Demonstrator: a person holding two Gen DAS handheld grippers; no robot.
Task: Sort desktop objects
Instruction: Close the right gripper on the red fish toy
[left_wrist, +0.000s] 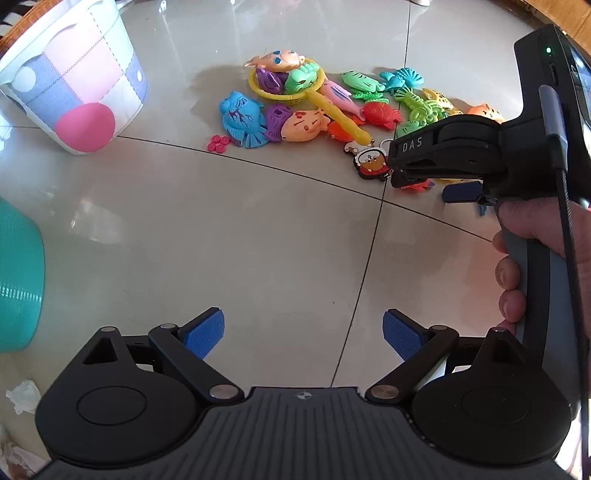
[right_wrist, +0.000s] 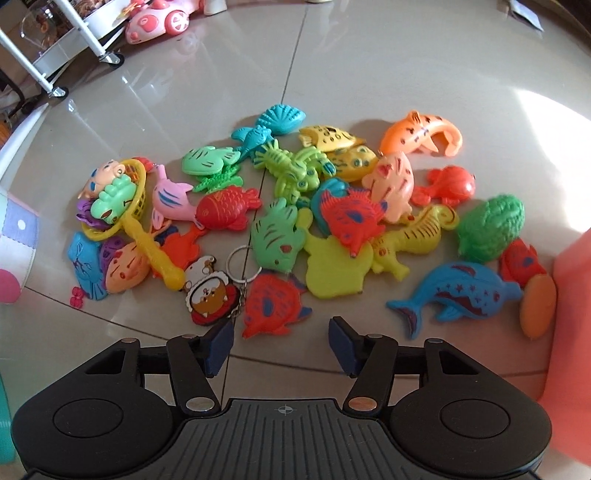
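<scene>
A pile of coloured plastic sea-animal toys (right_wrist: 295, 206) lies on the tiled floor, with a yellow scoop net (right_wrist: 129, 206) holding a few toys and a cartoon keychain (right_wrist: 210, 295) at its near edge. My right gripper (right_wrist: 280, 347) is open and empty, low over the floor just short of an orange-red fish (right_wrist: 273, 302) and the keychain. My left gripper (left_wrist: 303, 336) is open and empty over bare tiles, well back from the pile (left_wrist: 332, 107). The right gripper (left_wrist: 424, 162) shows in the left wrist view at the pile's near edge.
A white fabric basket with pastel patches (left_wrist: 74, 85) stands far left of the pile. A teal tub (left_wrist: 18, 273) is at the left edge. A coral box (right_wrist: 569, 325) stands right of the pile. A wheeled rack (right_wrist: 66, 44) and pink toy car (right_wrist: 159, 18) are behind.
</scene>
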